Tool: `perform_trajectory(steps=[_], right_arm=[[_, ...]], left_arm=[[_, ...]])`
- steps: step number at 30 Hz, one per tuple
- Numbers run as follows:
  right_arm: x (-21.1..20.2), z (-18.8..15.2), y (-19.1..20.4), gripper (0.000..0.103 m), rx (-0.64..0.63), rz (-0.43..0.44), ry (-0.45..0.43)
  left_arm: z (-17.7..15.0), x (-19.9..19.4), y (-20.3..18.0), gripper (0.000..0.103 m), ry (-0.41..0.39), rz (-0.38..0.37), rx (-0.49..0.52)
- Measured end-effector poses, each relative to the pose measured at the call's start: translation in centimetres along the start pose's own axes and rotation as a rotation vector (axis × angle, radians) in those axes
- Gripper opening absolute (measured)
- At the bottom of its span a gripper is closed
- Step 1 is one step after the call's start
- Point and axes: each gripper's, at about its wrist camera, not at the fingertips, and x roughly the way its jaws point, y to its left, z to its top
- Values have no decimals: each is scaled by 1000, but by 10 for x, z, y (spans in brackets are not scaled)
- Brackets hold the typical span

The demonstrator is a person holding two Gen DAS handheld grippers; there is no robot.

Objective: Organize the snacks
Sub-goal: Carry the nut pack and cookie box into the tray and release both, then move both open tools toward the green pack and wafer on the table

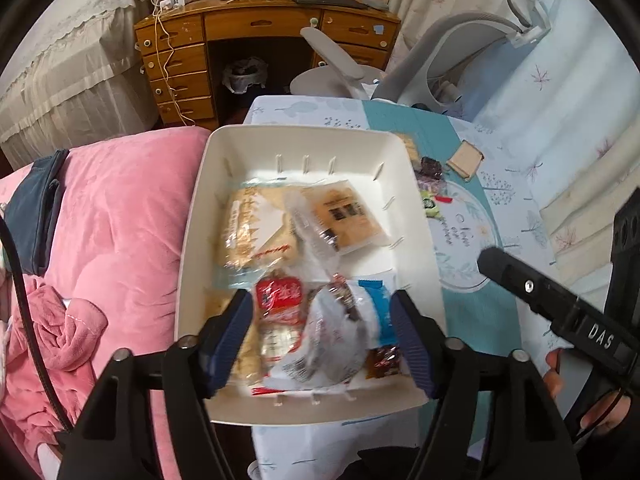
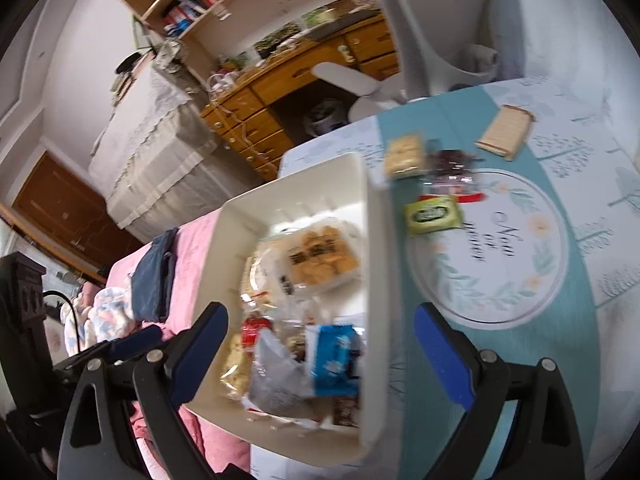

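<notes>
A white plastic bin (image 1: 224, 148) (image 2: 376, 248) sits at the table's left edge, holding several wrapped snacks: cracker packs (image 1: 256, 232), a red packet (image 1: 278, 298), a blue packet (image 2: 334, 360) and a clear wrapper (image 1: 332, 332). My left gripper (image 1: 322, 338) is open above the bin's near end, holding nothing. My right gripper (image 2: 320, 356) is open over the bin's near right wall, empty. Loose on the table are a green packet (image 2: 434, 214), a dark candy packet (image 2: 452, 166), a cracker pack (image 2: 404, 154) and a wafer pack (image 2: 506, 132).
A table with a blue floral cloth (image 2: 520, 264) carries the snacks. A pink blanket (image 1: 120, 220) lies left of the bin. A grey office chair (image 1: 440, 56) and a wooden desk (image 1: 260, 28) stand beyond. The right gripper's body (image 1: 560, 308) shows in the left view.
</notes>
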Motion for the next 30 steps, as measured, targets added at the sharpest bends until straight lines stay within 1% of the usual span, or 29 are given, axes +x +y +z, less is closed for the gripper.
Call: perform_trajectory(steps=[5,8,11,13,16,20,23,30], right_arm=[[-17,8,-29,95,33,-33,0],[-29,17,-48,95,50,-47,-3],[-37,30,-66,95,57,-73,0],[-40,40,-79,95,53,-88,4],[-46,57,-97,95,53,-80,5],[-47,81,-118,95,49,-76,15],[-46,101,-135,95,49,-92,16],[-27,146,-178,95,87,-82,43]], left_arm=[[17,3,-30,76,10,-26,4],[29,5,-55,77,5,-31,22],[40,9,-80,78,-2,-23,36],[46,12,-92,78,-1,-32,35],[58,19,-113,78,-4,-32,36],[72,29,-138,80,-6,-18,24],[84,40,-156,80,-6,-12,10],[103,76,-190,80,7,19,-31]])
